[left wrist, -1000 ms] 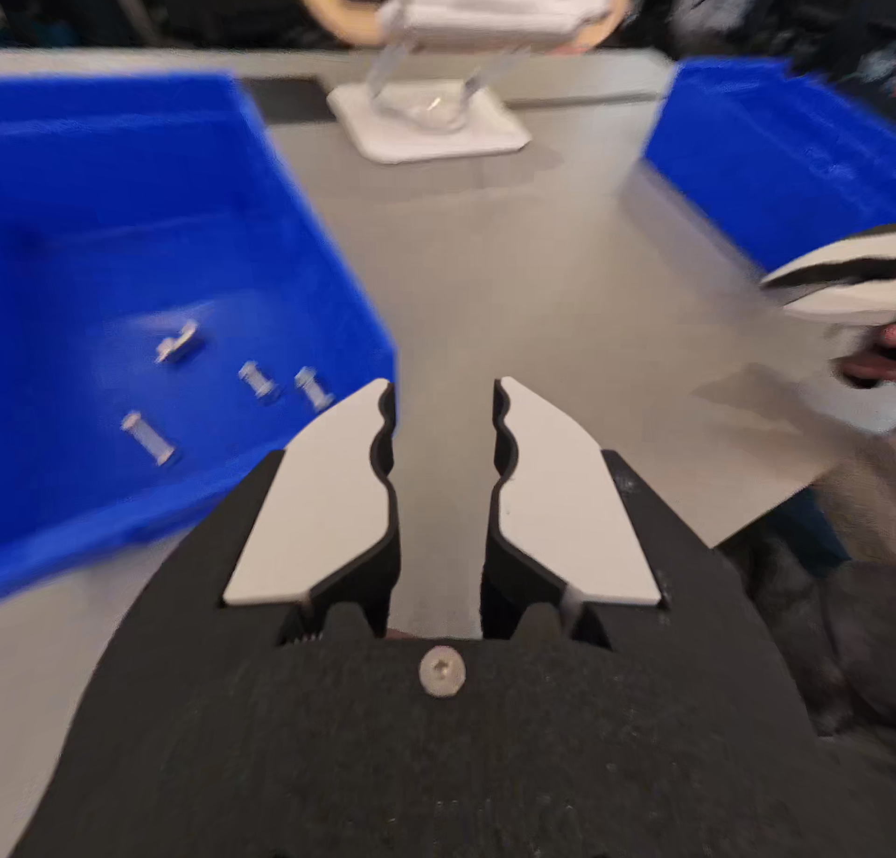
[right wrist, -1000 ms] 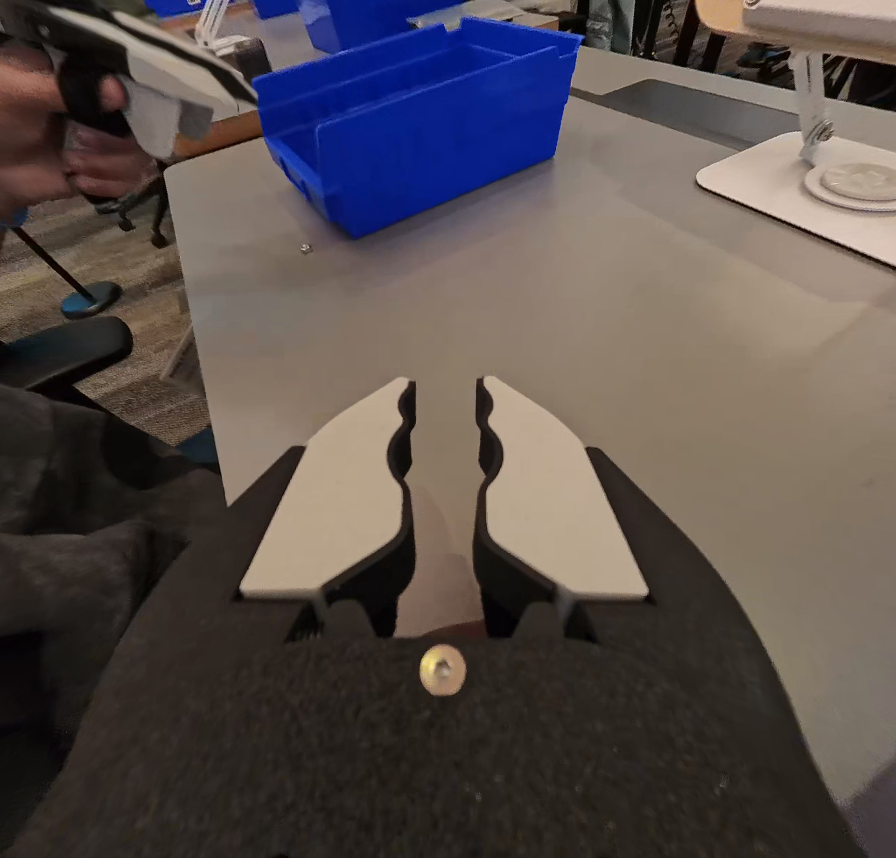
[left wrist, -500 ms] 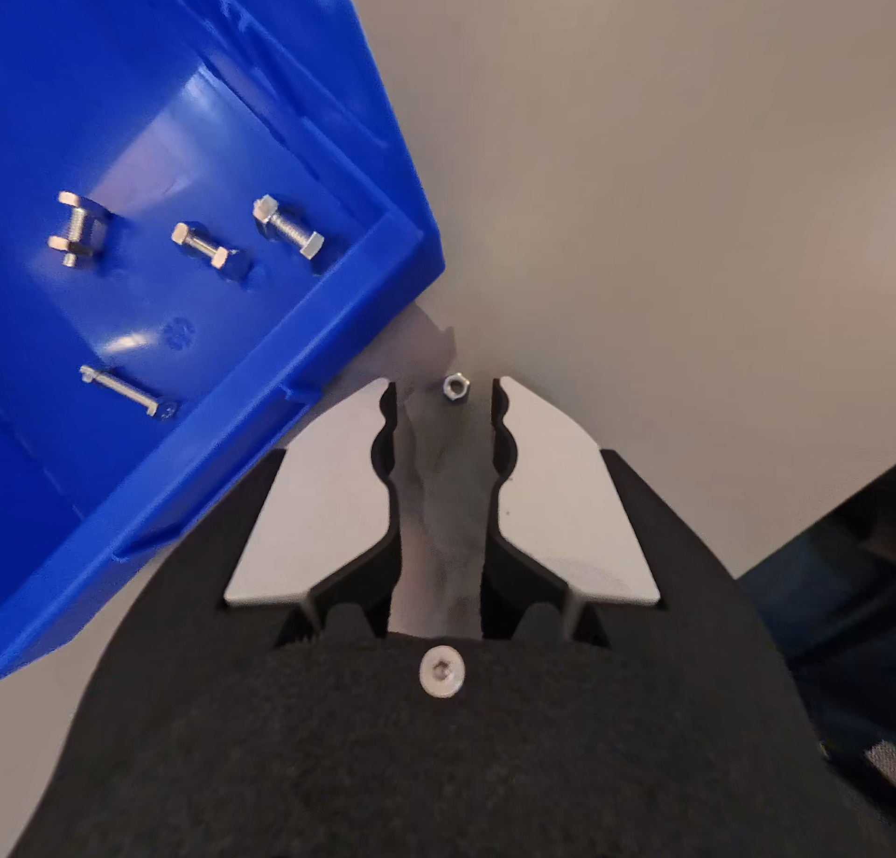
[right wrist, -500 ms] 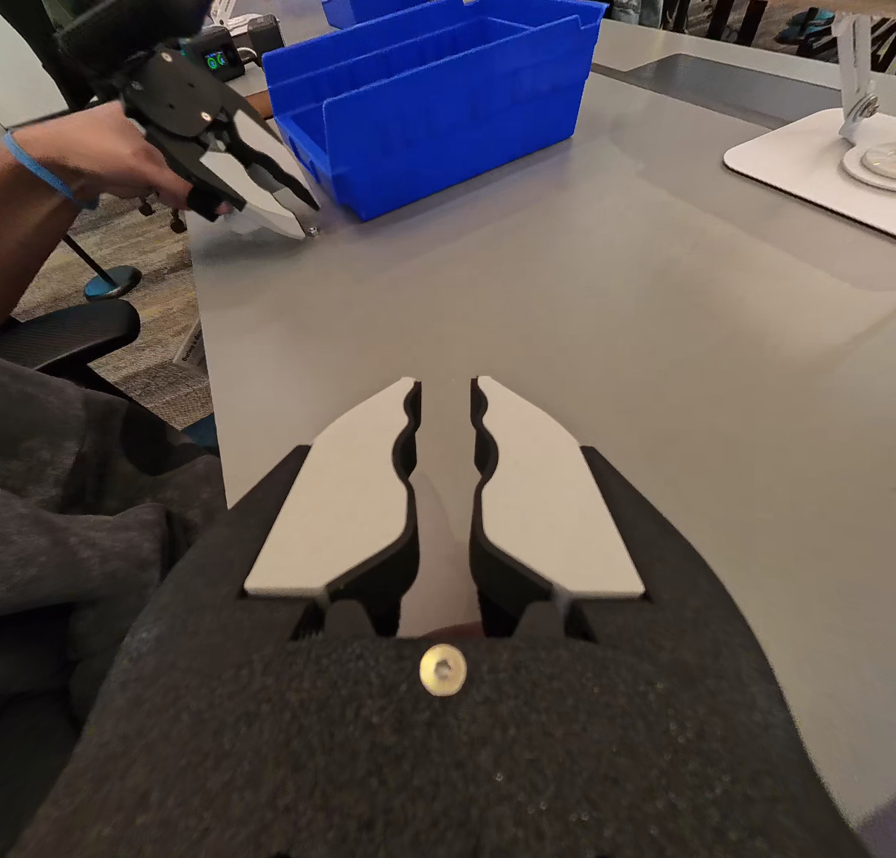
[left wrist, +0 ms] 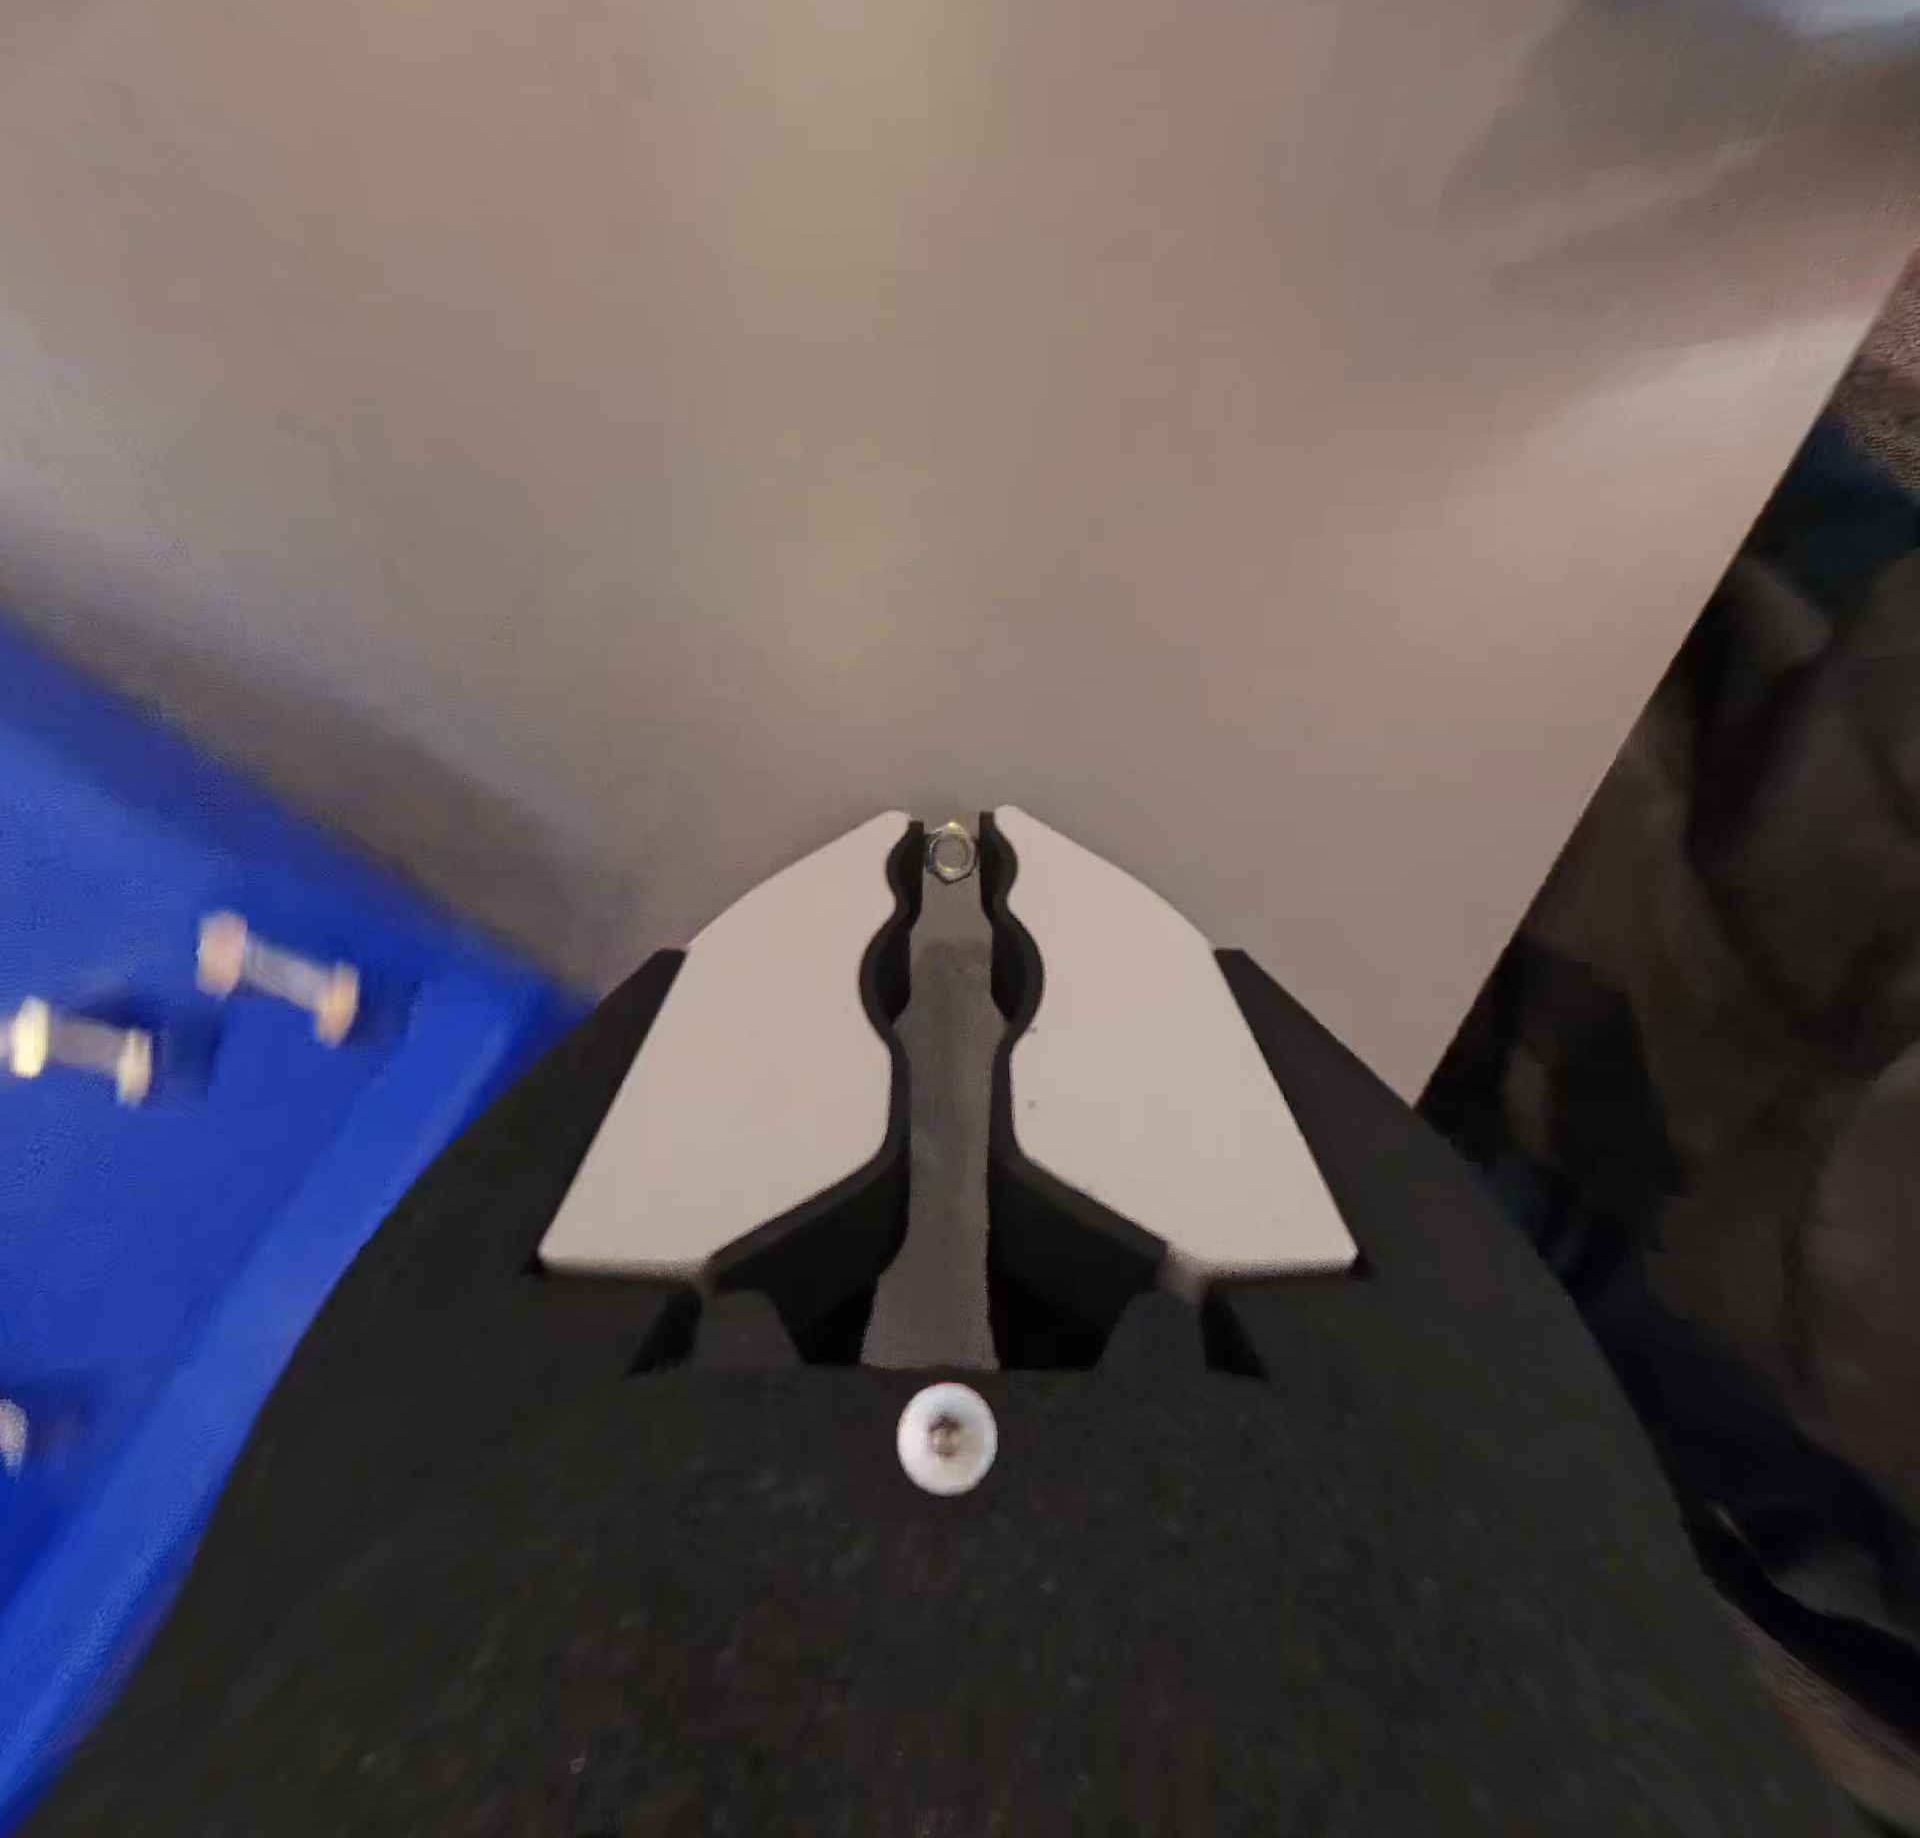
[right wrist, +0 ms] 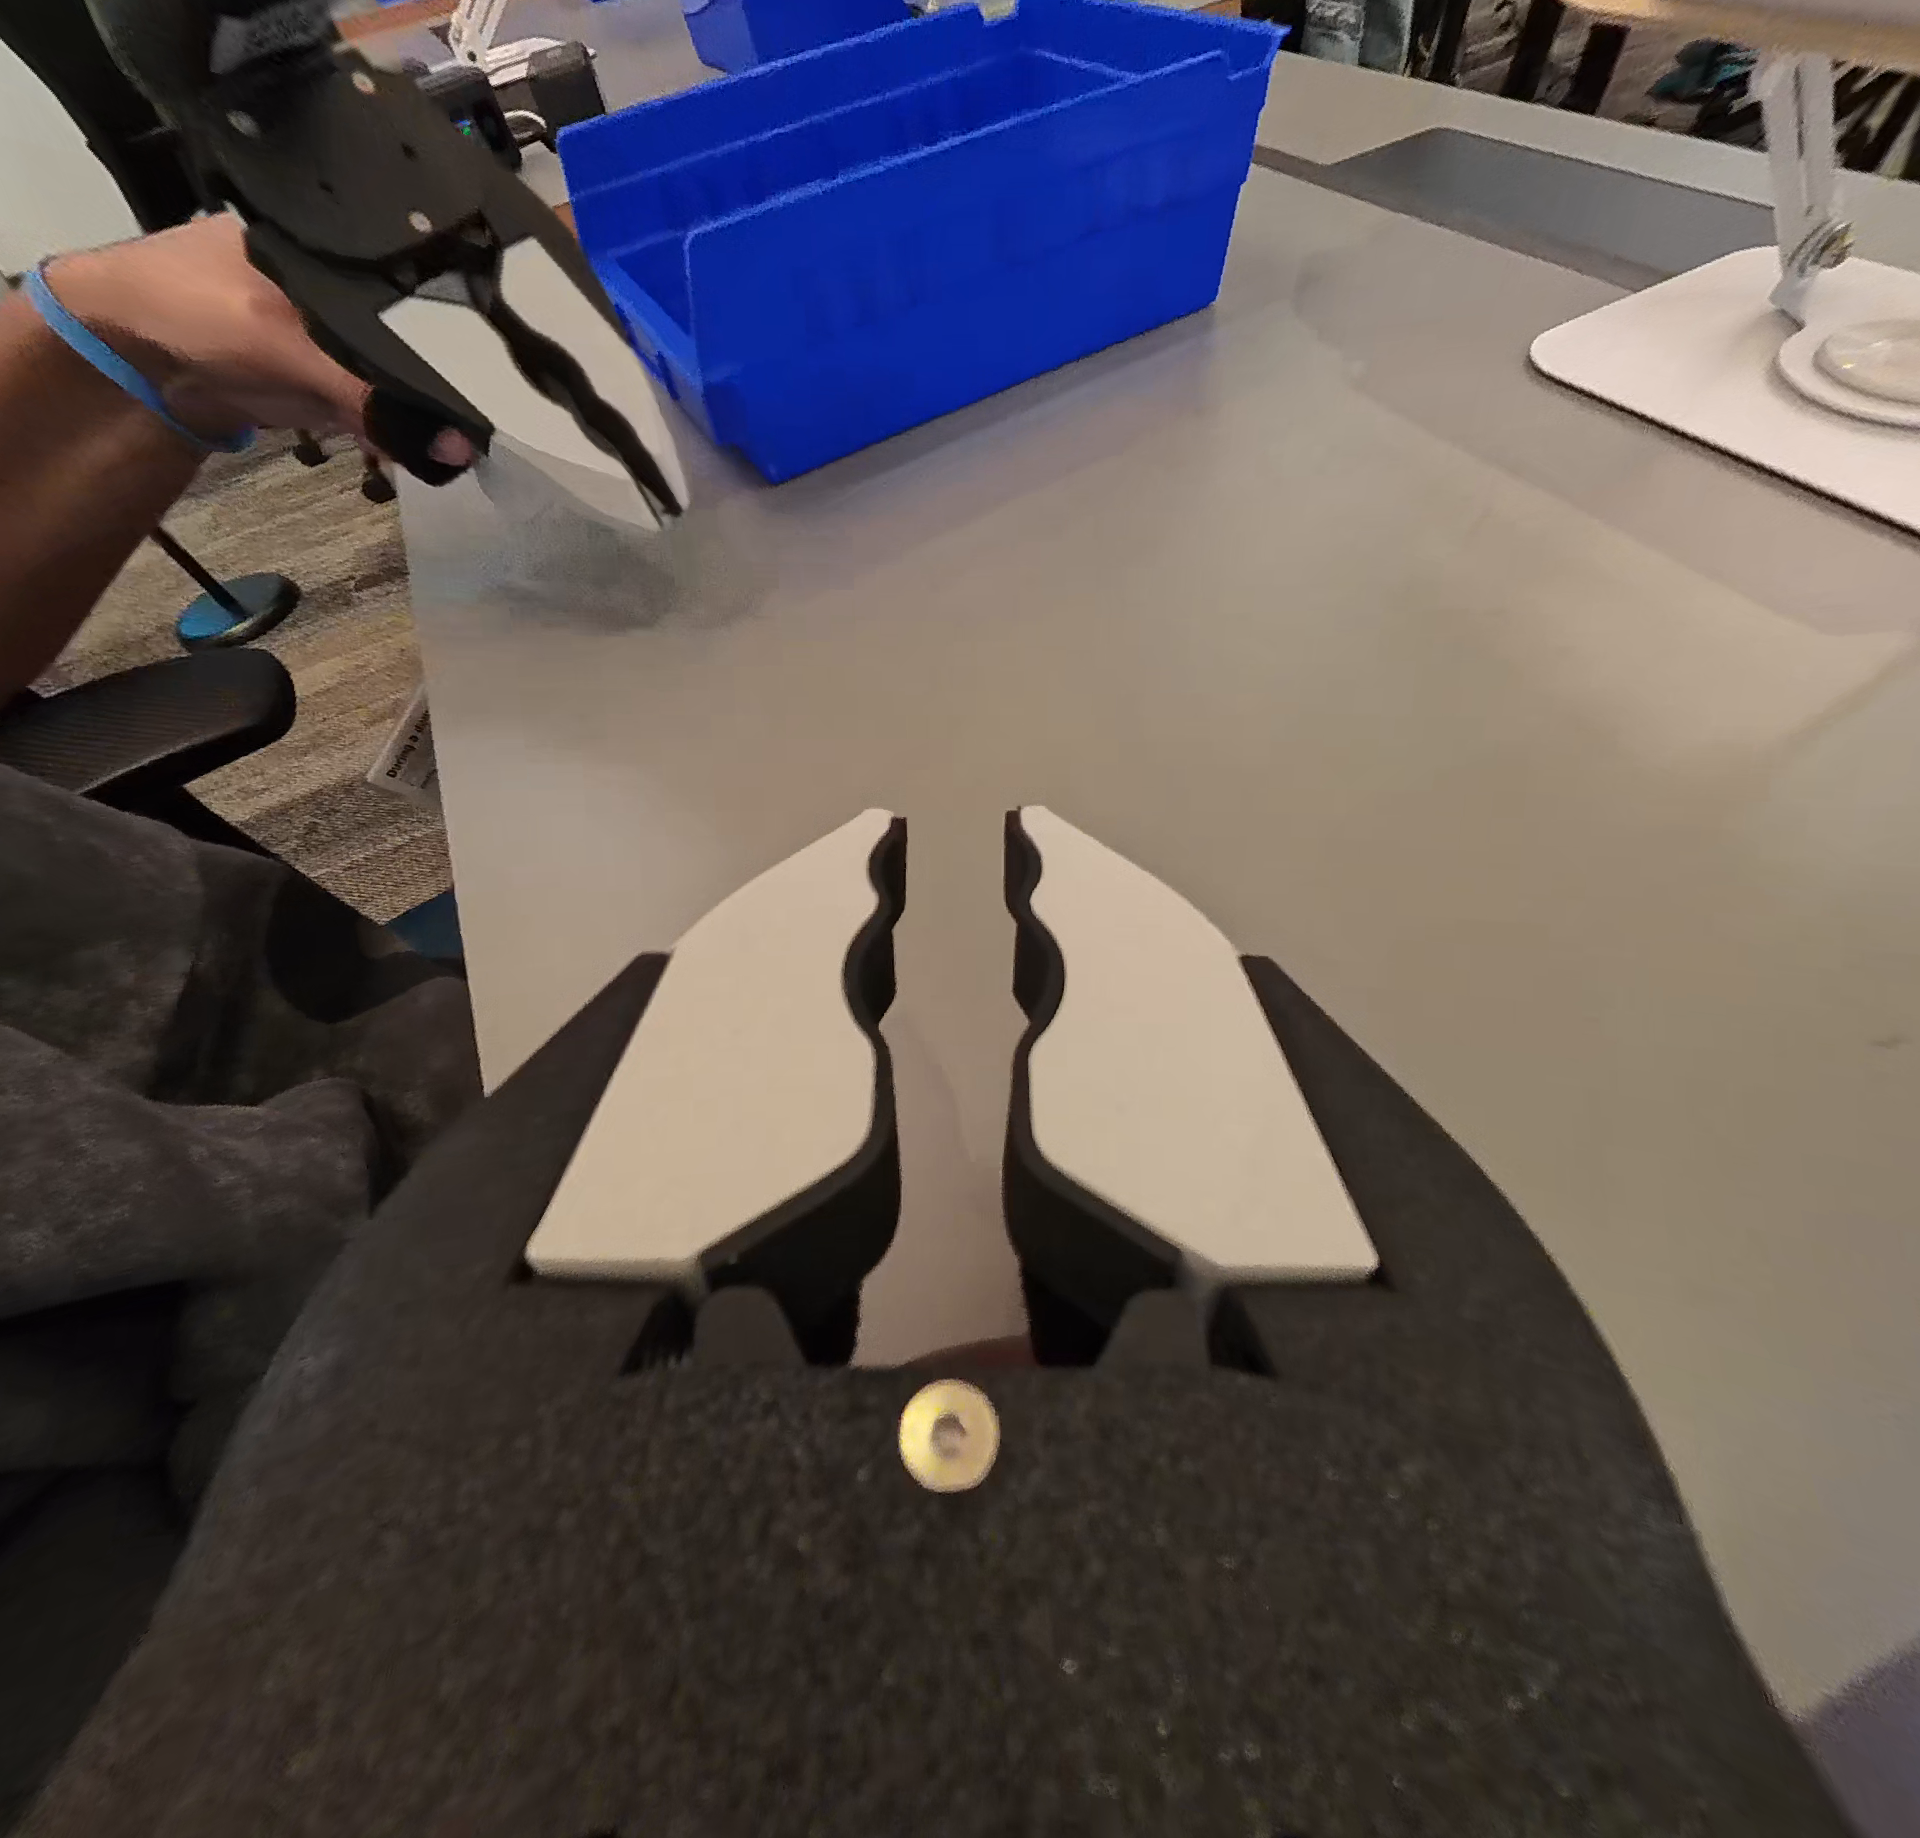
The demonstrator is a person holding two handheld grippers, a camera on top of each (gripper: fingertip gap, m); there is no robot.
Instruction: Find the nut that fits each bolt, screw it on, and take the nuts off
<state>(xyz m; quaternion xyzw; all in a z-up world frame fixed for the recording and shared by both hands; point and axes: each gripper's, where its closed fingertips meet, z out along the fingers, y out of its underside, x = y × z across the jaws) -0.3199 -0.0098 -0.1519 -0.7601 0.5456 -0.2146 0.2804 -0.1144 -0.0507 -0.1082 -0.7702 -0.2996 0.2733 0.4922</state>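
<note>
Small silver hexagonal metal nut (left wrist: pixel 948 855): pinched at the very tips of the left gripper (left wrist: pixel 950 838), jaws closed onto its flats, hole facing the camera, just over the grey table (left wrist: pixel 935 386) near its left edge. Cannot tell whether lifted clear or touching. Blurred silver bolts with nuts on them (left wrist: pixel 275 976) lying in the blue plastic bin (left wrist: pixel 208 1321) just beside, toward that same edge. Right gripper (right wrist: pixel 954 832) well apart, over the near edge, jaws apart and empty. Left hand plainly nearer the bolts; likely next, carrying the nut to a matching bolt.
</note>
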